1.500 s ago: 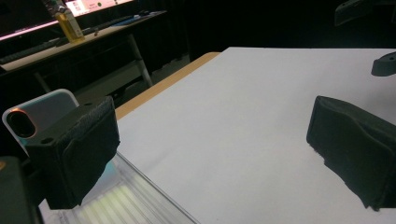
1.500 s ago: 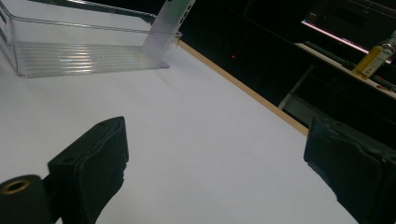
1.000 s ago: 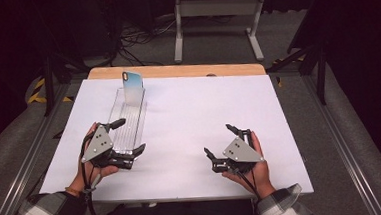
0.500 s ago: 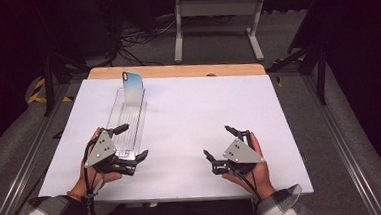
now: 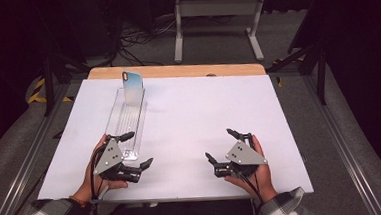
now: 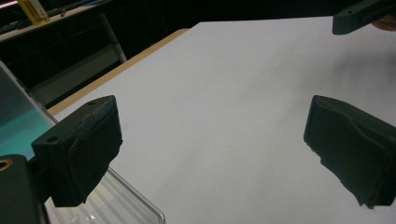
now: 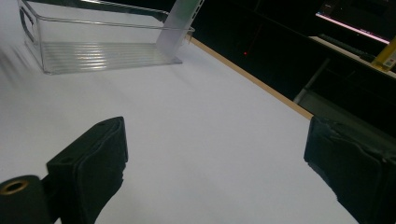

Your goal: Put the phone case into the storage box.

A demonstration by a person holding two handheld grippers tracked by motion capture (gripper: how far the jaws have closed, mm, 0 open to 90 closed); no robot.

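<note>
A long clear plastic bin (image 5: 125, 122) lies lengthwise on the left of the white table. A phone (image 5: 133, 84) with a teal-to-white back stands upright at its far end. My left gripper (image 5: 140, 149) is open at the bin's near end, one finger over the bin's near rim and the other above bare table. In the left gripper view the bin's corner (image 6: 122, 206) sits under the left jaw of my left gripper (image 6: 215, 154), with the phone (image 6: 17, 122) at the far left. My right gripper (image 5: 220, 144) is open over bare table at the near right. From my right gripper (image 7: 215, 168) the bin (image 7: 102, 52) and phone (image 7: 180, 22) show far off.
The white sheet (image 5: 204, 111) covers the table, and a wooden edge strip (image 5: 186, 70) runs along its far side. A metal stand (image 5: 215, 8) and cables lie on the floor beyond. Dark rails flank both sides. A finger of the right gripper (image 6: 362, 15) shows in the left gripper view.
My left gripper has drawn back toward the table's near edge, sliding off most of the bin's near end. The right gripper has barely shifted.
</note>
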